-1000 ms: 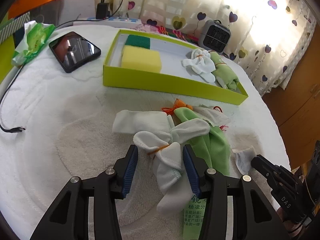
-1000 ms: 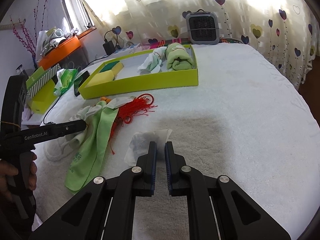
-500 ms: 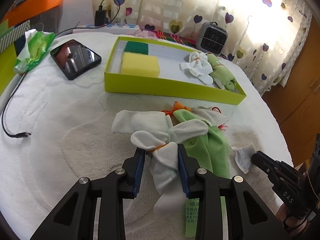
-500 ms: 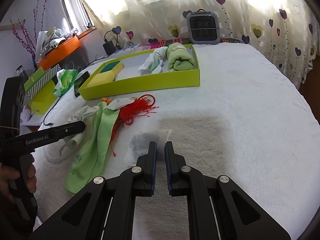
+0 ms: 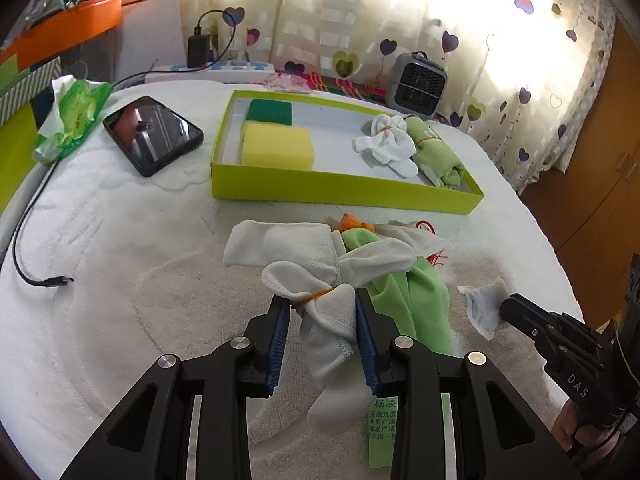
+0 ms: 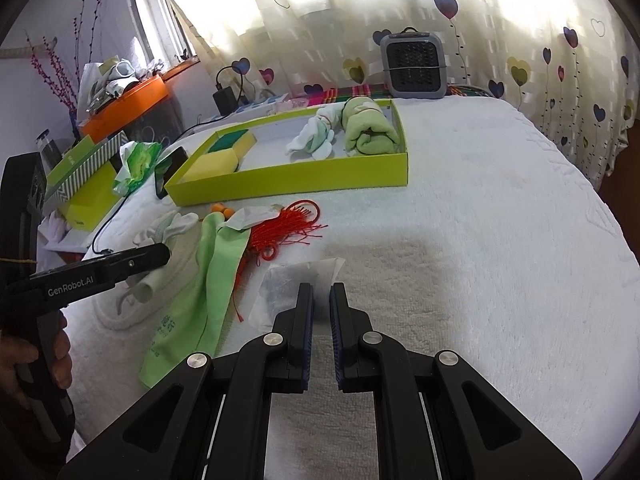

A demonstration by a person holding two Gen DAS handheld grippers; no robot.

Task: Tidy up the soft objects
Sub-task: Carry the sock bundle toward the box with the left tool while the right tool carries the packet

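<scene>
Left gripper (image 5: 323, 316): fingers closed on the bundle of white socks tied with an orange band (image 5: 320, 276), blue pads pressing both sides just below the tie. The bundle lies on the white towelling surface (image 5: 120, 280), overlapping a light green cloth (image 5: 412, 300) spread beside it. Red tassel cord (image 6: 288, 224) and small orange balls (image 6: 222, 209) at the far end of that cloth.

Right gripper (image 6: 321, 300): fingers nearly together with a narrow gap, tips at the edge of a small clear packet with grey contents (image 6: 288, 284); whether they pinch it, cannot tell.

Beyond the pile, a shallow lime-green cardboard tray (image 5: 340, 190). Inside: yellow sponge (image 5: 278, 146) and dark green scouring pad (image 5: 269, 111) at the left end, another tied white sock bundle (image 5: 386, 145) and a rolled green towel (image 5: 438, 156) at the right end, touching each other.

Black phone (image 5: 154, 134) left of the tray; small grey fan heater (image 5: 418, 86) behind it.
</scene>
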